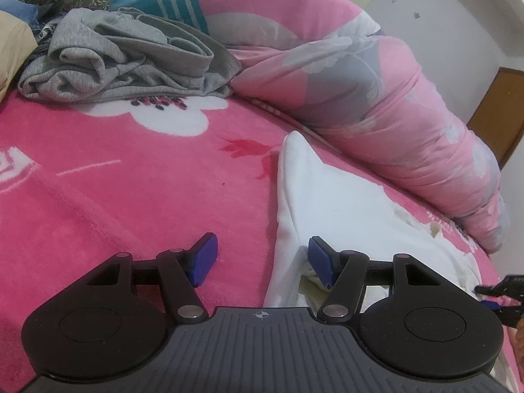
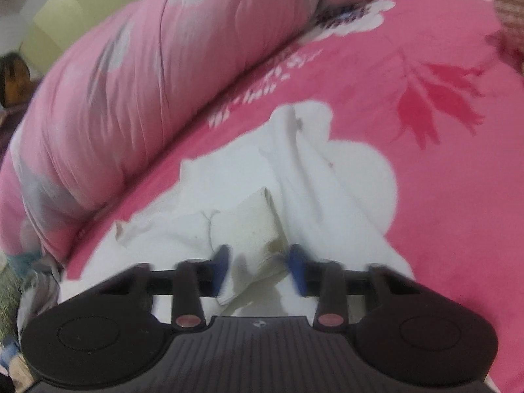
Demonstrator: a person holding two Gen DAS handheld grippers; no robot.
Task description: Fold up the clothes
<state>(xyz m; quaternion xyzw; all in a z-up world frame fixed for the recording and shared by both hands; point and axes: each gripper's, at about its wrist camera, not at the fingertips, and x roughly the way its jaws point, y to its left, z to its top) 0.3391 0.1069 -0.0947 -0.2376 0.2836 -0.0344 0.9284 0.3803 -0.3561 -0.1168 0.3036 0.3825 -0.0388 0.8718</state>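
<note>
A white garment (image 2: 294,177) lies crumpled on the pink blanket (image 1: 131,196) close to its near edge, just beside a long rolled quilt (image 1: 376,91). It is the piece being folded, pulled out from the heap onto open bedding, probably so there is room to spread it. The left gripper (image 1: 260,260) hangs low over the garment's left edge with its jaws wide apart and nothing between them; one blue pad sits over the blanket, the other over white cloth, as if placed to take that edge. The right gripper (image 2: 258,268) points down at the middle of the garment, where a creased, yellowish fold of cloth (image 2: 258,226) rises between its pads. The picture is blurred, and a gap shows on both sides of the fold, so the jaws look open around the cloth, not yet pinching it. Two grippers, one white garment, one grey garment (image 1: 124,59) bundled at the far left, one quilt.
</note>
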